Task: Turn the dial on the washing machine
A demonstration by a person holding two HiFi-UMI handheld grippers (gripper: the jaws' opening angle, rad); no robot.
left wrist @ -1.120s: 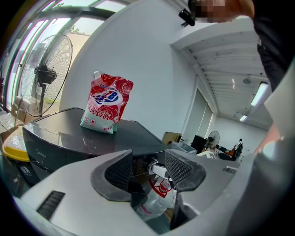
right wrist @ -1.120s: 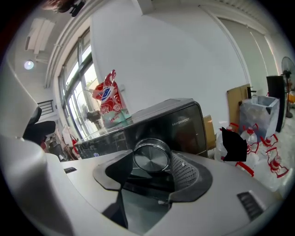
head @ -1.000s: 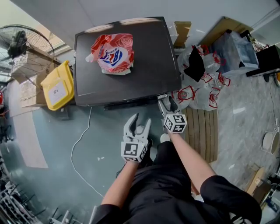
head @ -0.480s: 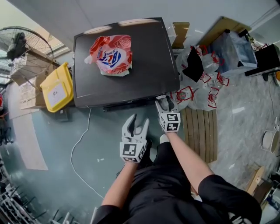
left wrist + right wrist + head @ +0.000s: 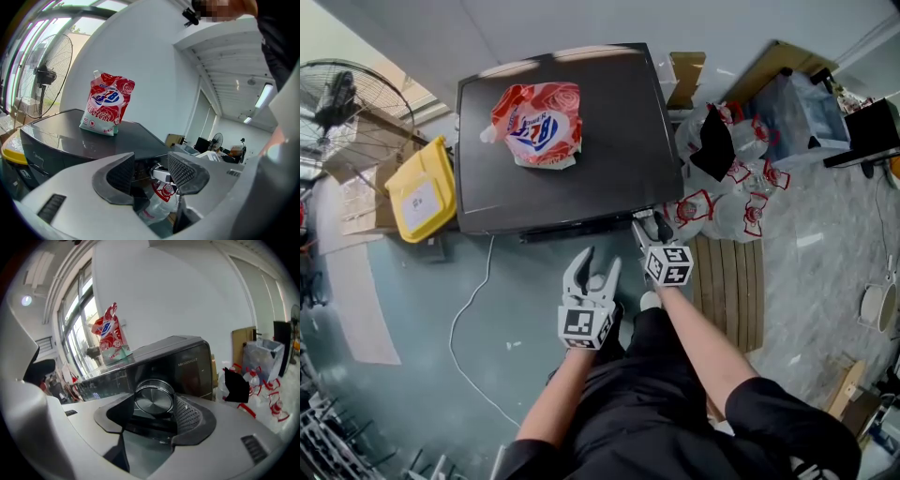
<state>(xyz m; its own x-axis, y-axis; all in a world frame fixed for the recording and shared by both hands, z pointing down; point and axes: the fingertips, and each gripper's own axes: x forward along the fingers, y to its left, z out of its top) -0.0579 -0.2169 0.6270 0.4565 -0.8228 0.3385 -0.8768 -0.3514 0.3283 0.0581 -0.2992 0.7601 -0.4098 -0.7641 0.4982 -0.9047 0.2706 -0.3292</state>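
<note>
Right gripper (image 5: 157, 408): my jaws are closed onto the dial (image 5: 153, 398), one ribbed pad (image 5: 187, 412) against its right edge and the other jaw tight at its left. The dial is a round brushed-metal knob on the washing machine (image 5: 187, 363) front panel, at the panel's right end. From the head view the right gripper (image 5: 651, 225) is nose-in at the front right corner of the machine; the dial itself is covered by the gripper there.

Left gripper (image 5: 150, 171): jaws wide apart, nothing between them, only background clutter seen through the gap. In the head view the left gripper (image 5: 600, 259) hangs below the front edge of the machine, just left of the right one and clear of the panel.

Washing machine (image 5: 609, 141): dark glossy top, lid down. A red and white detergent pouch (image 5: 542, 122) is on the top, toward the back left; the left gripper view shows the pouch (image 5: 107, 103) standing upright.

Around it: yellow bin (image 5: 420, 192) against the machine's left side, pedestal fan (image 5: 342, 94) further left, white bags with red print (image 5: 722, 202) piled at the right, wooden pallet (image 5: 731, 281) in front of those, white cable (image 5: 473, 309) on the floor.
</note>
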